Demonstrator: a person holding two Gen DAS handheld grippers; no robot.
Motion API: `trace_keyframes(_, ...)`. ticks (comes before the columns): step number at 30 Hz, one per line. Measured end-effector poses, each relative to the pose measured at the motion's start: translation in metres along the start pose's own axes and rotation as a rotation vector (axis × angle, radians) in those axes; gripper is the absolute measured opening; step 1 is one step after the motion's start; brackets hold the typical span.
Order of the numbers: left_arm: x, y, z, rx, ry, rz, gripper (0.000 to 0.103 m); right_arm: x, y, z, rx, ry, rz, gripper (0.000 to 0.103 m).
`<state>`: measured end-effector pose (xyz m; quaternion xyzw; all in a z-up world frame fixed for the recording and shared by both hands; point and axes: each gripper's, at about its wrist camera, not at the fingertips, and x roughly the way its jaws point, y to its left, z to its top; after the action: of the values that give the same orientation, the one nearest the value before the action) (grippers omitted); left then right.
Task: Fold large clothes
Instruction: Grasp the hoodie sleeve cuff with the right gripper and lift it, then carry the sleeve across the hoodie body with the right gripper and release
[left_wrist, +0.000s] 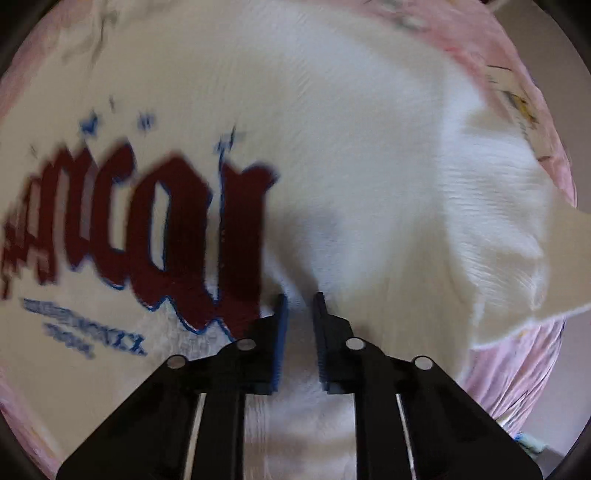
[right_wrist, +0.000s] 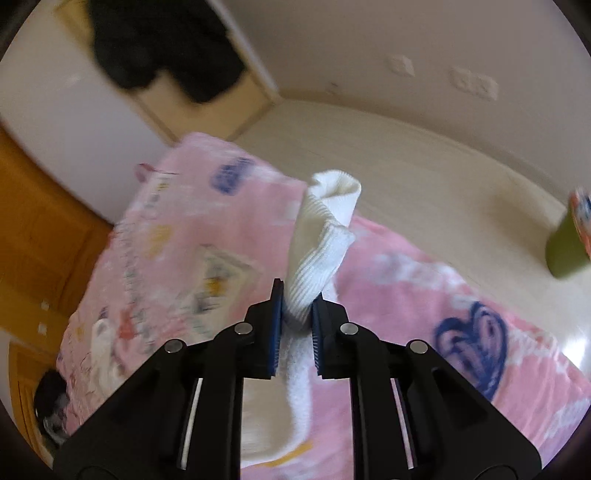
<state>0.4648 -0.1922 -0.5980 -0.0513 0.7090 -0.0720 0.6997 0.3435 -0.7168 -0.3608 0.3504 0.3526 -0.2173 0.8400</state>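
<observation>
A white knitted sweater with dark red lettering outlined in blue fills the left wrist view, spread over a pink printed bedsheet. My left gripper is shut on a bunched fold of the sweater. In the right wrist view my right gripper is shut on a ribbed white cuff or hem of the sweater, which stands up between the fingers above the pink bedsheet.
The bed's edge drops off to the left toward a wooden floor. A dark garment hangs on a cupboard door at the back. A green object sits at the far right. A beige wall lies behind the bed.
</observation>
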Motion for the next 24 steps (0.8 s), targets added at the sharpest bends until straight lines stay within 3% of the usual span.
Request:
trace_keyframes(4, 0.003, 0.011, 0.006, -0.012, 0.006, -0.051, 0.012, -0.030, 0.087, -0.022, -0.126, -0.029, 0.077, 0.013)
trace_keyframes(6, -0.016, 0.025, 0.003, -0.038, -0.007, -0.112, 0.008, -0.043, 0.142, -0.037, -0.209, -0.037, 0.130, 0.013)
trace_keyframes(10, -0.080, 0.090, -0.016, -0.094, -0.093, -0.203, 0.009, -0.059, 0.261, -0.081, -0.358, -0.018, 0.286, 0.013)
trace_keyframes(14, -0.134, 0.196, -0.044, -0.176, -0.209, -0.104, 0.009, -0.067, 0.372, -0.142, -0.482, 0.003, 0.438, 0.013)
trace_keyframes(17, -0.154, 0.278, -0.065, -0.256, -0.253, 0.018, 0.009, -0.063, 0.457, -0.212, -0.574, 0.053, 0.541, 0.013)
trace_keyframes(21, -0.150, 0.392, -0.095, -0.395, -0.211, 0.061, 0.009, -0.048, 0.534, -0.315, -0.642, 0.201, 0.632, 0.013)
trace_keyframes(24, -0.138, 0.443, -0.119, -0.456, -0.181, 0.066, 0.009, -0.025, 0.581, -0.404, -0.741, 0.323, 0.664, 0.013)
